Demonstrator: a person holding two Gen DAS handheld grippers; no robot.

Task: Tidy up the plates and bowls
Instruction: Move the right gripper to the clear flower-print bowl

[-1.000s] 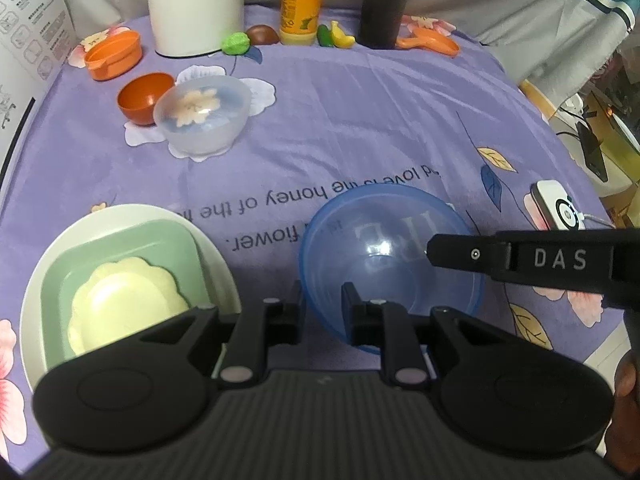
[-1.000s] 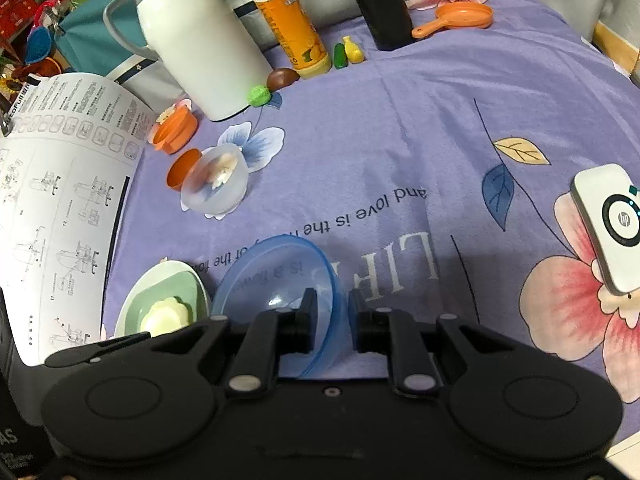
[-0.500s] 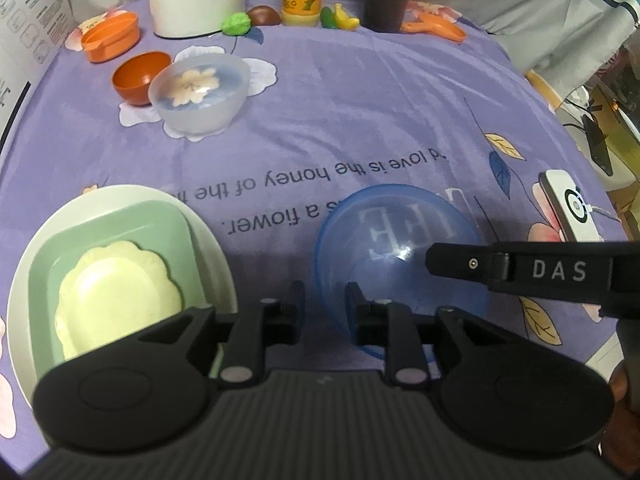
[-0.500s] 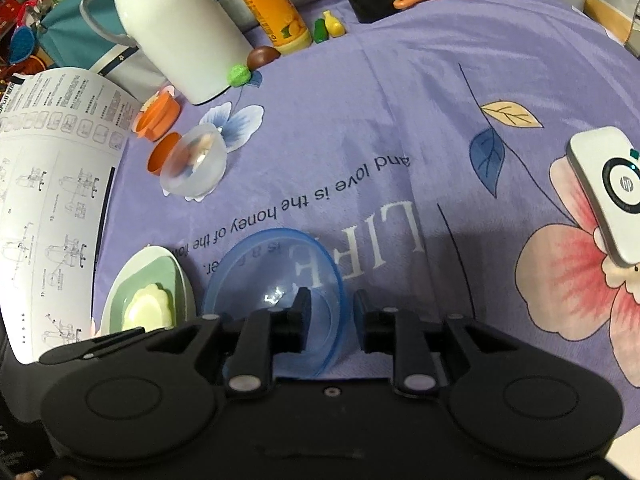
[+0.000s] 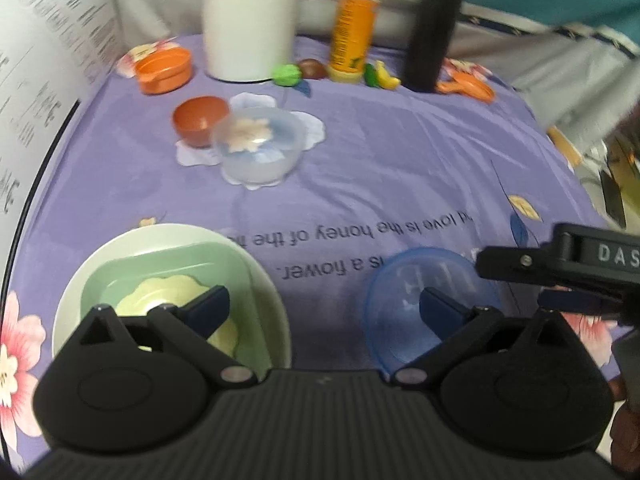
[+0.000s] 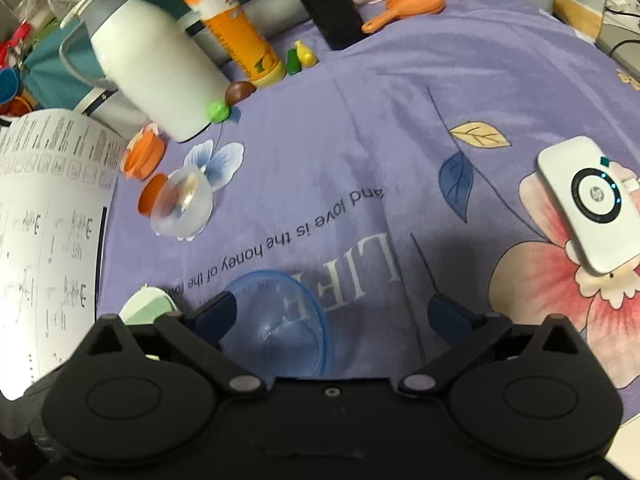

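Resting on the purple cloth (image 6: 400, 128), the blue bowl (image 6: 280, 320) sits free between two released claws.

Both the left claw (image 5: 324, 308) and the right claw (image 6: 332, 314) have just been opening and now stand spread wide, neither pressing on the blue bowl; in the right wrist view its rim lies just beside that claw's left finger. To the bowl's left sits a white plate (image 5: 168, 236) carrying a green square dish (image 5: 168, 268) with a pale yellow flower-shaped dish inside. Farther back, a clear bowl (image 5: 258, 152) touches a small orange bowl (image 5: 198, 118). A white jug (image 6: 156, 76), an orange bottle (image 6: 236, 36) and a white device (image 6: 592, 204) stand well apart.
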